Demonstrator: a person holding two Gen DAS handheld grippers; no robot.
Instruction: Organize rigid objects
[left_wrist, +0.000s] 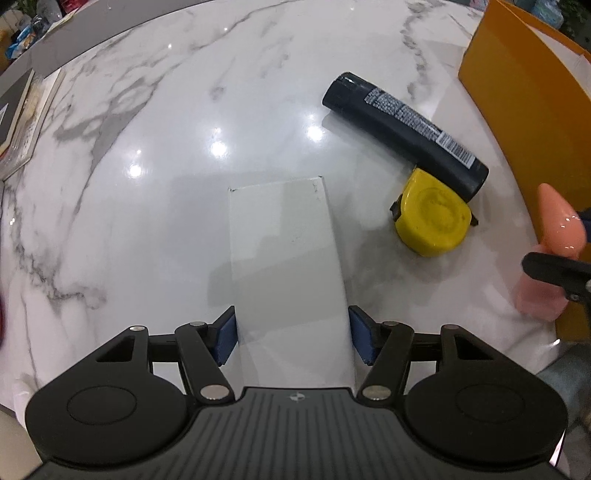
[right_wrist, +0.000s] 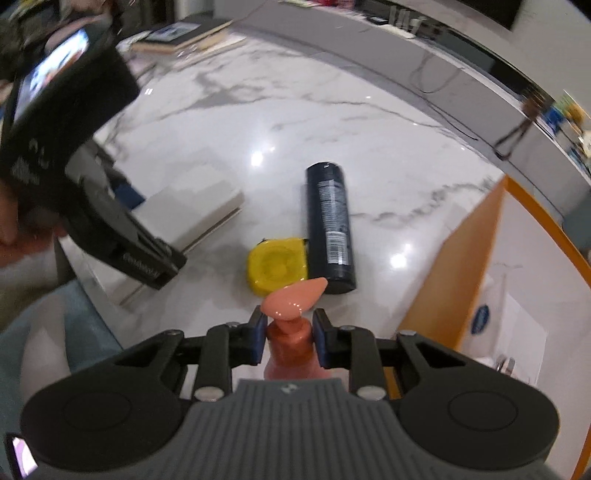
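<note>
In the left wrist view, the left tongs (left_wrist: 291, 338) pinch a flat white box (left_wrist: 284, 258) over the marble bench (left_wrist: 147, 147); a black bottle (left_wrist: 404, 133) lies touching a yellow tape measure (left_wrist: 430, 218), near an orange box (left_wrist: 528, 122).

In the right wrist view, the right tongs (right_wrist: 290, 341) pinch a pink pump bottle (right_wrist: 291, 336) by its neck, near the tape measure and beside the orange box.
</note>
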